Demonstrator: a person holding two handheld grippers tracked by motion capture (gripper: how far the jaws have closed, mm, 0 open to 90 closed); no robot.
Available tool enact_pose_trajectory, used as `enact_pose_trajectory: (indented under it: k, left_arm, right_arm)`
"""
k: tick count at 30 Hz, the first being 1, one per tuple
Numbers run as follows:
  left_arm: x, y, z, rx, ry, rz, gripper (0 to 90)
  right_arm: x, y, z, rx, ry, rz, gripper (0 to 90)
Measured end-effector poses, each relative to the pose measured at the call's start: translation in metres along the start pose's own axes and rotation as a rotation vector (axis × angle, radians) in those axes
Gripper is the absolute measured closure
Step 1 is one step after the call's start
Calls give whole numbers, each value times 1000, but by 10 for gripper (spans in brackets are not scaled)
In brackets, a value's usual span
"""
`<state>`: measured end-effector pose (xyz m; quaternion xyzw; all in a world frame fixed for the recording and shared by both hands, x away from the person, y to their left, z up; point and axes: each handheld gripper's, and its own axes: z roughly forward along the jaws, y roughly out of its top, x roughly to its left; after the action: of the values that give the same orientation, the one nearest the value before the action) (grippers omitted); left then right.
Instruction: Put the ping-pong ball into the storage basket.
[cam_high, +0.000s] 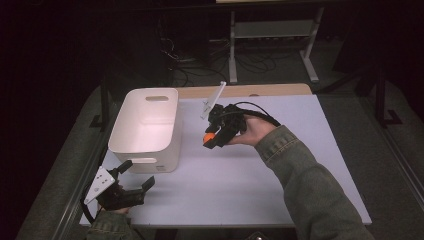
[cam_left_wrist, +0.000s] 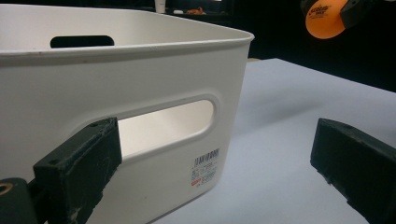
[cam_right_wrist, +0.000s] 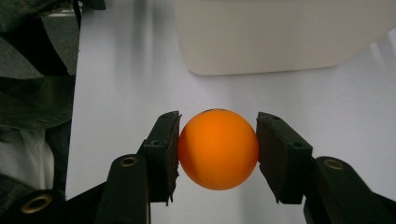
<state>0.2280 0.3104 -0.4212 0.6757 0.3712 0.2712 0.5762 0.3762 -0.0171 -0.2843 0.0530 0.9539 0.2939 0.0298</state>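
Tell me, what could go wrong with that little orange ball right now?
The orange ball is smooth and round, pinched only at its sides by the right gripper, so it might squirt out and roll off the table. It also sits beside the white bin, not over it; released now, it would likely miss.

High view overlooks table (cam_high: 280, 165); claw views sit close, sharing bin (cam_left_wrist: 140, 84).

Lab: floor cables (cam_high: 250, 62), dark surroundings

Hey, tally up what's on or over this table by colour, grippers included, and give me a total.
White: 1, the bin
Orange: 1, the ball
Black: 2, the left gripper and the right gripper
Total: 4
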Motion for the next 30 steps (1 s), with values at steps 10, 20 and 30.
enact_pose_trajectory:
  k: [10,20,30]
  left_arm:
    - [0,0,0,1,2,0,14]
    - [0,0,0,2,2,1,14]
    - [0,0,0,0,1,1,14]
  right_arm:
    - [0,16,-5,-8,2,-27,496]
    - [-4,32,-10,-27,19,-34,497]
    - [-10,42,-8,-39,31,-38,496]
